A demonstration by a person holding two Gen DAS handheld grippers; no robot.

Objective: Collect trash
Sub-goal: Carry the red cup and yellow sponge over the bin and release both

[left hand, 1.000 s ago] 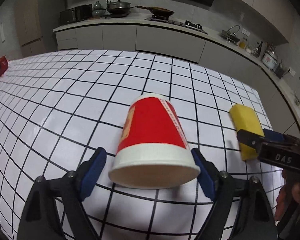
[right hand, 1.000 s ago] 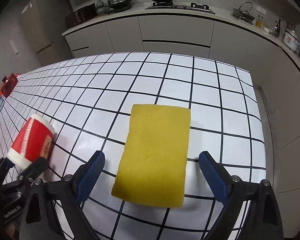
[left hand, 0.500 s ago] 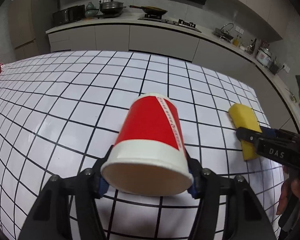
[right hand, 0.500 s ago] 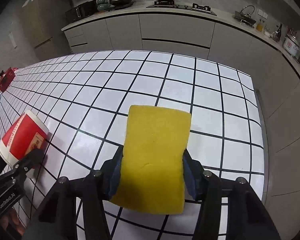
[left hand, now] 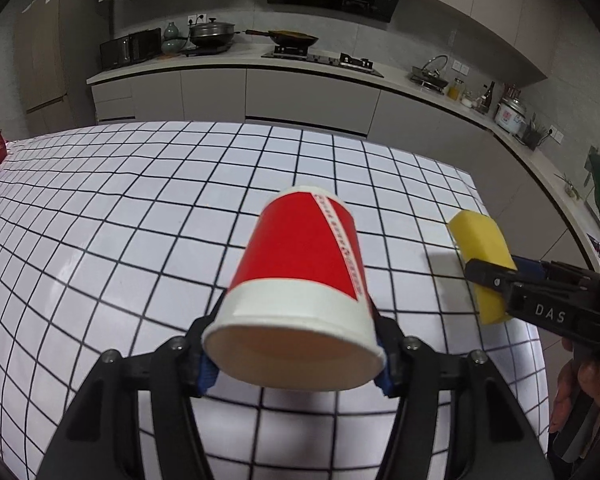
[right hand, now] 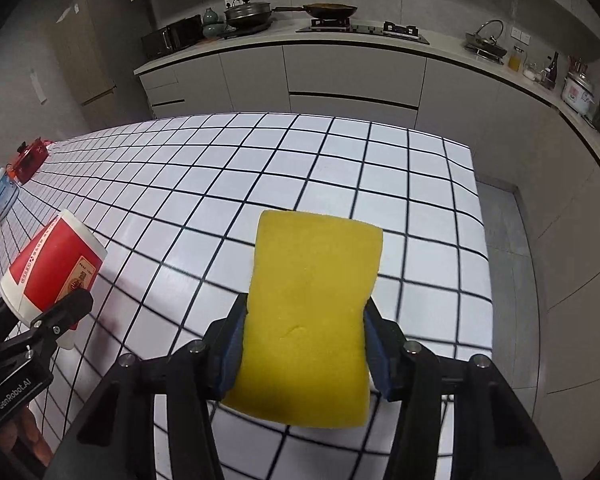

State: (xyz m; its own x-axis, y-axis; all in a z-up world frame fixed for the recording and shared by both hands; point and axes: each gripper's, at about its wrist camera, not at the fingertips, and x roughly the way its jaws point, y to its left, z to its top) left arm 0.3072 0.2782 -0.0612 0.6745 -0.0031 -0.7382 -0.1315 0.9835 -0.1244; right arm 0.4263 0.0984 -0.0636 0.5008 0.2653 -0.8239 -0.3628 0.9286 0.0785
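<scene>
Here, our left tongs (left hand: pixel 296 360) clamp the red cup (left hand: pixel 300 272), right tongs (right hand: pixel 304 348) the yellow sponge (right hand: pixel 312 312), above the table (right hand: pixel 340 168) near its right edge.

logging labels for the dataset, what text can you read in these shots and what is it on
"DAS" on the right gripper, seen from the left wrist view.
"GenRobot.AI" on the left gripper, seen from the right wrist view.
Cup: white strip of red characters and a gold label, too small and blurred to read.
Red box and white tub at the far table edge: print unreadable.
Sponge: no text.
</scene>
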